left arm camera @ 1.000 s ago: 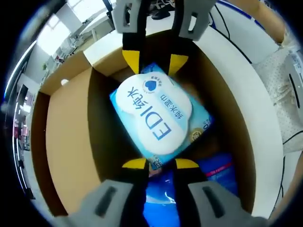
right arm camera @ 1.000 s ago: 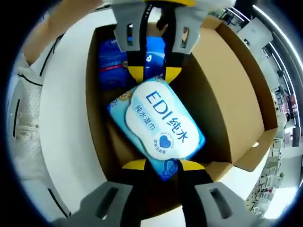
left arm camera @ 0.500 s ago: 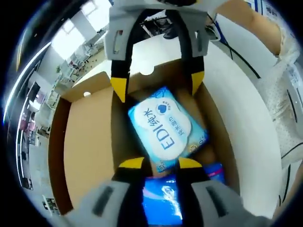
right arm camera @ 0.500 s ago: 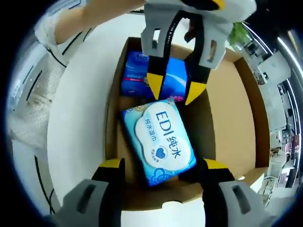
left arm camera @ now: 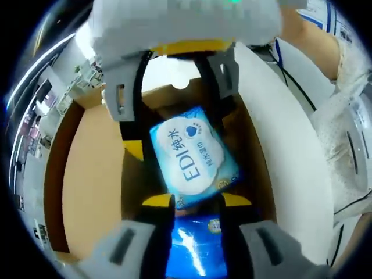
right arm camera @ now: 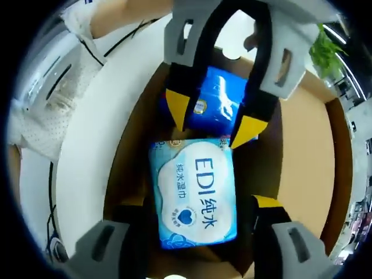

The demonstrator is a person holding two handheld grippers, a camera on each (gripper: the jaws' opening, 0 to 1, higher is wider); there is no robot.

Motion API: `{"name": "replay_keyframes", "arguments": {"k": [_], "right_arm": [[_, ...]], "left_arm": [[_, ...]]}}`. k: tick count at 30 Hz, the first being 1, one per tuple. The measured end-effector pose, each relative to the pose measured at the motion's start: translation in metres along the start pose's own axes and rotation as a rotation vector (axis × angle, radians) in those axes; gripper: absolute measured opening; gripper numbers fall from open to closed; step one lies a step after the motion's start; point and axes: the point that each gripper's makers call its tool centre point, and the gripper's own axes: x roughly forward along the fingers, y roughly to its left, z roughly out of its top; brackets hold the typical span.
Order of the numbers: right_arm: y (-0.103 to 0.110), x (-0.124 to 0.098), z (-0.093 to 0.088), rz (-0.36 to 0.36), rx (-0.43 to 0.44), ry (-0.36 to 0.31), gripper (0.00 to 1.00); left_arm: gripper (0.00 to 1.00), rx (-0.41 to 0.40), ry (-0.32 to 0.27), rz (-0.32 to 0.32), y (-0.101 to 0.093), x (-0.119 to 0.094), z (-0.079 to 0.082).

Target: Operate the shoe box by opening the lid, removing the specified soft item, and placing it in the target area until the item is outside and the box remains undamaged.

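An open cardboard shoe box (left arm camera: 87, 174) (right arm camera: 302, 168) holds a light blue soft pack of wet wipes (left arm camera: 192, 154) (right arm camera: 195, 195) marked "EDI", lying flat. A dark blue pack (left arm camera: 195, 244) (right arm camera: 218, 102) sits beside it in the box. My left gripper (left arm camera: 196, 200) (right arm camera: 212, 119) stands open, its yellow tips at the end of the wipes pack nearest the dark blue pack. My right gripper (right arm camera: 200, 203) faces it, open wide, one jaw on each side of the pack's other end. In the left gripper view one of its fingers (left arm camera: 125, 110) reaches down into the box.
The box rests on a white table (left arm camera: 290, 145) (right arm camera: 99, 133). A person's white dotted sleeve (left arm camera: 343, 110) (right arm camera: 52, 116) lies along one side, with black cables (right arm camera: 49, 192) on the table. A green plant (right arm camera: 325, 49) stands beyond the box.
My right gripper has opened from a narrow gap to a wide one and come down around the wipes pack. My left gripper's jaws have spread a little. Both cameras have shifted.
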Motion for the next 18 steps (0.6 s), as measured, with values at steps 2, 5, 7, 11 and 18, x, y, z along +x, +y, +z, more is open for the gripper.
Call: {"name": "replay_keyframes", "arguments": {"k": [2, 5, 7, 11, 18], "right_arm": [[-0.001, 0.005, 0.000, 0.023, -0.021, 0.004, 0.72], [0.001, 0.011, 0.002, 0.053, -0.048, 0.009, 0.71], [0.002, 0.015, 0.002, 0.067, -0.046, 0.015, 0.70], [0.007, 0.021, 0.001, 0.112, -0.040, 0.023, 0.69], [0.012, 0.030, -0.001, 0.131, -0.053, 0.029, 0.71]], "left_arm": [[0.31, -0.011, -0.010, 0.000, 0.000, 0.000, -0.002], [0.31, -0.028, -0.021, -0.004, 0.000, 0.000, -0.003], [0.31, -0.032, -0.017, -0.002, 0.000, 0.000, -0.004], [0.30, -0.035, -0.014, -0.002, 0.000, 0.001, -0.003], [0.30, -0.043, 0.001, -0.002, -0.002, 0.003, -0.004]]}}
